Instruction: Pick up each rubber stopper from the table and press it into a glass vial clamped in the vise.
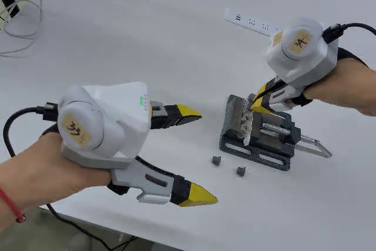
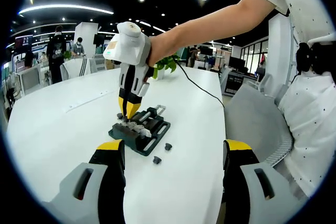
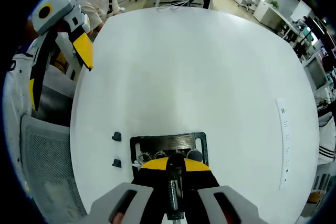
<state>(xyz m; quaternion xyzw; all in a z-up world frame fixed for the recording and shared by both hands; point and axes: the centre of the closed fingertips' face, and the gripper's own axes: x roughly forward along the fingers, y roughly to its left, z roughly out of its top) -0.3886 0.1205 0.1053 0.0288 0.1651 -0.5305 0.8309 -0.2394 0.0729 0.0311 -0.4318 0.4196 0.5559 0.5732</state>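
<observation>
Pressing step, as I judge it. I hold my right gripper (image 1: pixel 257 103) steeply down over the vise (image 1: pixel 267 145), its tips drawn together right at the row of glass vials (image 1: pixel 247 123), so that any push goes straight down a vial's axis. The tips hide what lies under them, so I cannot tell whether a stopper sits between them.

The vise rests flat on the table (image 1: pixel 147 39) and pinches the vials upright, which should let them take the push without tipping. My left gripper (image 1: pixel 204 156) hovers low near me, well apart from the vise. Its jaws are spread wide and empty, likely ready for the next pickup.

Count:
- One vise.
- Two loose stoppers (image 1: pixel 216 160) on the table just beside the vise's near edge, close together, not touching.
- About three vials; glare blurs them. In the right gripper view one mouth looks dark, possibly plugged.
</observation>
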